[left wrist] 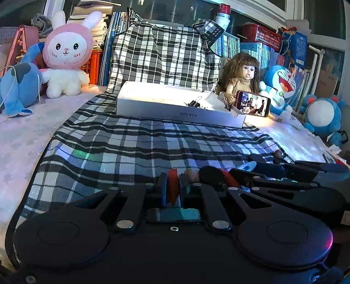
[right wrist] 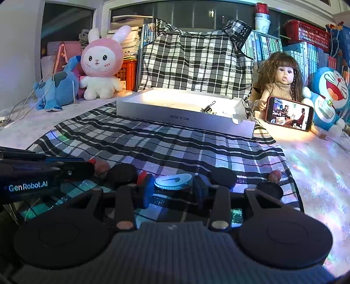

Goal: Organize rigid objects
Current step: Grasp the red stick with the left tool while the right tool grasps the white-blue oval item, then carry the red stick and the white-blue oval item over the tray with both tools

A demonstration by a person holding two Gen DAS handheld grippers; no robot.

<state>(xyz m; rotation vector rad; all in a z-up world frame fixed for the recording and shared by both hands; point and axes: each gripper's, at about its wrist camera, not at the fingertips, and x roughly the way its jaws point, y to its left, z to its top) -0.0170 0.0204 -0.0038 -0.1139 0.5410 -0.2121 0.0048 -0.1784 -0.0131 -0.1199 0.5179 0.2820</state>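
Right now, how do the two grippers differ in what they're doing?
The left gripper is shut on an upright red disc; the right gripper stands wider around a white disc lying flat, and contact there is unclear. Both point toward the white box over the plaid cloth.

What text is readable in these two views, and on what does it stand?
"NO.A-222A", upside down, on the front wall of the white box.
"GenRobot.AI" on the left gripper body, in the right wrist view.
Book spines, the cup stack and the phone screen: too small or blurred to read.
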